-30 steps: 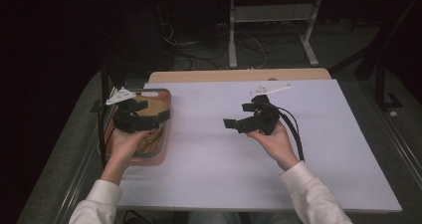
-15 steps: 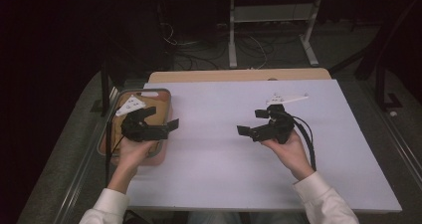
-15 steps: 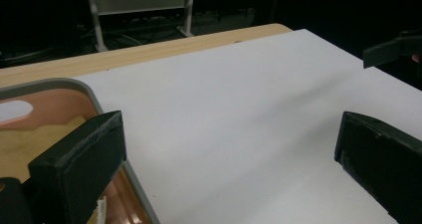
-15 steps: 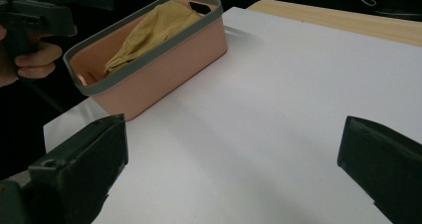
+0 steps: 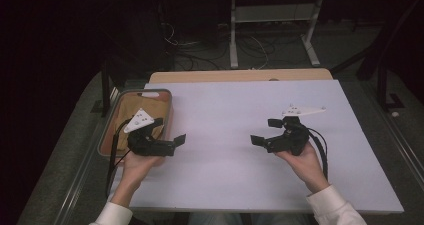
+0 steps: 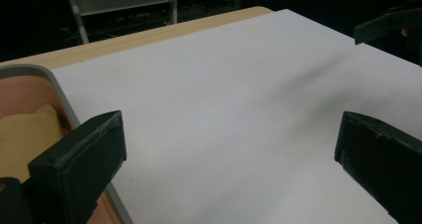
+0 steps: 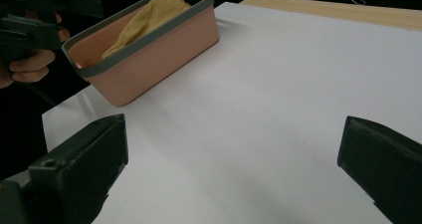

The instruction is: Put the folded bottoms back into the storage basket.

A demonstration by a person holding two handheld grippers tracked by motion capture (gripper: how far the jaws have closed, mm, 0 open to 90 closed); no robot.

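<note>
A pink bin with a grey rim (image 5: 145,91) stands at the table's left edge, with a yellow cloth (image 5: 131,108) lying inside. My left gripper (image 5: 170,131) hovers at the bin's near right corner, jaws open and empty, pointing right. In the left gripper view the left gripper (image 6: 226,171) spans bare white board, with the bin's rim (image 6: 50,82) and the cloth (image 6: 25,134) at the left. My right gripper (image 5: 266,131) is over the board's right half, open and empty, pointing left. The right gripper view looks between the right gripper's (image 7: 229,176) jaws to the bin (image 7: 159,50) and the cloth (image 7: 144,17).
A white board (image 5: 230,115) covers most of the wooden table (image 5: 240,76). Beyond the far edge, a metal frame (image 5: 272,15) and cables (image 5: 190,40) lie on the dark floor. The person's left hand (image 7: 27,67) is beside the bin.
The left gripper has moved off the bin toward the person and to the right. The right gripper has drawn right and nearer. Both stay open.
</note>
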